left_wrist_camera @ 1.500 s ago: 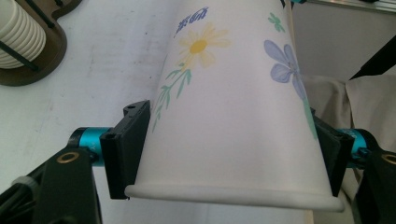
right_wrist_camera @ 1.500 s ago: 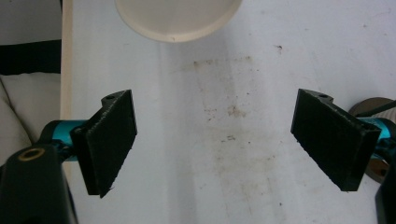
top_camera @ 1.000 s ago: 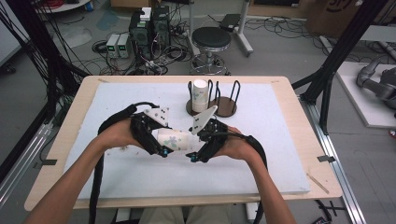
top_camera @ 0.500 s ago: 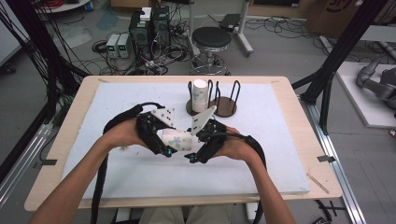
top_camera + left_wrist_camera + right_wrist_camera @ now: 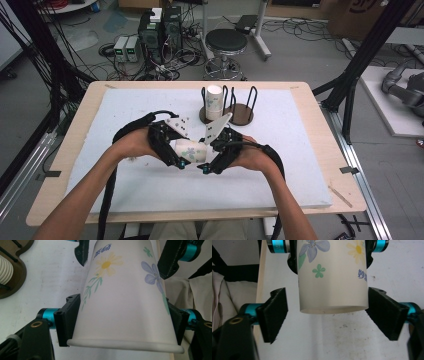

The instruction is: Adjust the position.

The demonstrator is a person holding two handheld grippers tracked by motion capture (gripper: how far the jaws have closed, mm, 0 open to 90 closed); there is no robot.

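While left gripper [image 5: 122,322] clamps (tight) cup [image 5: 125,302]

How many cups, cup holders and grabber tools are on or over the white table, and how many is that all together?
Paper cups: 2, the flowered cup held between the grippers and the upright stack, whose number of nested cups cannot be told.
Round brown holders with wire loops: 2, one under the stack and one bare.
Grippers: 2, left gripper, right gripper.
Total: 6

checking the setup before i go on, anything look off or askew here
Nothing is damaged or spilled. The white flower-printed paper cup lies sideways in mid-air, clamped near its rim by the left gripper, while the right gripper has just been closing around its base, pads apart from it.
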